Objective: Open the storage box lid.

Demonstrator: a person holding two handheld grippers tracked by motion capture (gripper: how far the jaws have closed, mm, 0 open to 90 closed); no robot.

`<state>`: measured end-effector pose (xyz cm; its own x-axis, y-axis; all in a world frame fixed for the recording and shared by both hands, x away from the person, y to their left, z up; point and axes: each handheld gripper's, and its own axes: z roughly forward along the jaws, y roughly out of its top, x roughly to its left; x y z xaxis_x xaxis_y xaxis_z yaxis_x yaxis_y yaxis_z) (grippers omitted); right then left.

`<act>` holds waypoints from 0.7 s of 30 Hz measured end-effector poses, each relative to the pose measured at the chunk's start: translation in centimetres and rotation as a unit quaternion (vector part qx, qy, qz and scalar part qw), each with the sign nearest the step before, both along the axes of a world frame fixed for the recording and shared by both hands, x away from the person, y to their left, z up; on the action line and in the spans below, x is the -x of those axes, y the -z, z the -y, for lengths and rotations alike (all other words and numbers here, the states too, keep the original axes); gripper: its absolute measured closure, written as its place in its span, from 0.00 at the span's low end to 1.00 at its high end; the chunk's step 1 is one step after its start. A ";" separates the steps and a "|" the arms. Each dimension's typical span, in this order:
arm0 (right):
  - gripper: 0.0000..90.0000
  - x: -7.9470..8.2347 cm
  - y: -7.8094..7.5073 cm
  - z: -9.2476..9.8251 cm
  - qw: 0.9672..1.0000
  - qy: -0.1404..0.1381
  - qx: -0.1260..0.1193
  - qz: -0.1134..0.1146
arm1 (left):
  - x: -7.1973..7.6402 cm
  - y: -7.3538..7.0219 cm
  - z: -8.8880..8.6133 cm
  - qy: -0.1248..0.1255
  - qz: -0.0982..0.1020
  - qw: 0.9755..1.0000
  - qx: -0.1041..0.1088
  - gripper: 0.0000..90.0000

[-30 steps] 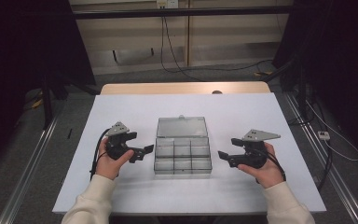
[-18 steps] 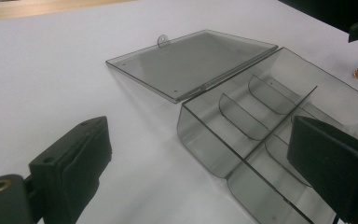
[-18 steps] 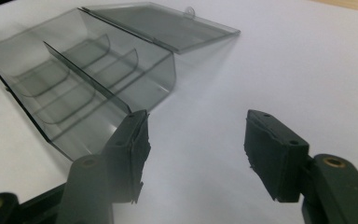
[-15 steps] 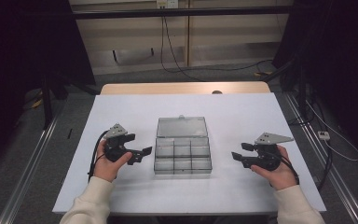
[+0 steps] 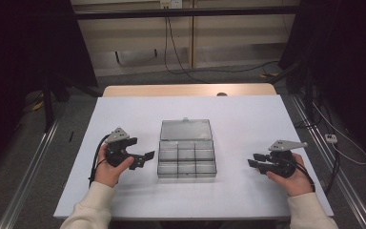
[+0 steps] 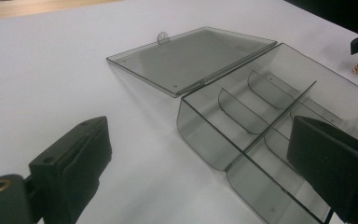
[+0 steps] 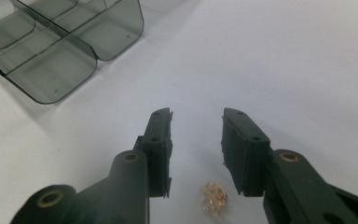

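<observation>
A clear grey compartment box sits mid-table with its lid laid open flat behind it. My left gripper is just left of the box, open and holding nothing. In the left gripper view its jaws are spread wide, one on each side of the box and near its corner. My right gripper is well to the right of the box, low over the table. Its jaws are open around a small pinkish bead cluster lying on the white surface. The same cluster lies beyond the box.
The white table has bare room on all sides of the box. Its wooden far edge borders a dark floor with cables. Metal rails run along both sides.
My right gripper has moved to the right, away from the box and a little toward the front edge. The left gripper has stayed in place.
</observation>
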<state>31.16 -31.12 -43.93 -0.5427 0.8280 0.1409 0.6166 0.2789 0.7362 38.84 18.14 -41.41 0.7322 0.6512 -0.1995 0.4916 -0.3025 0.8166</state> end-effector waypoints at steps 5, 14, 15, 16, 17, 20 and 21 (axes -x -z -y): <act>0.76 0.2 0.4 0.5 1.000 0.001 0.007 -0.006 | 0.0 0.1 0.1 0.002 0.000 1.000 0.000 0.07; 0.80 0.2 1.0 0.7 1.000 0.003 0.013 -0.017 | -0.1 0.0 0.1 0.000 0.000 1.000 0.002 0.07; 0.80 0.2 1.0 0.7 1.000 0.003 0.013 -0.020 | -0.1 0.0 0.2 0.001 0.000 1.000 0.001 0.07; 0.82 0.2 1.1 0.7 1.000 0.001 0.013 -0.022 | -0.1 0.0 0.2 0.001 0.000 1.000 0.001 0.07; 0.83 0.2 1.1 0.7 1.000 -0.002 0.014 -0.024 | -0.1 0.1 0.2 0.000 0.000 1.000 0.001 0.07; 0.86 0.2 1.2 0.6 0.999 -0.009 0.015 -0.031 | -0.1 0.1 0.2 0.000 -0.001 1.000 0.001 0.07; 0.87 0.2 1.2 0.6 0.999 -0.011 0.016 -0.033 | -0.1 0.1 0.2 0.000 -0.001 1.000 0.000 0.07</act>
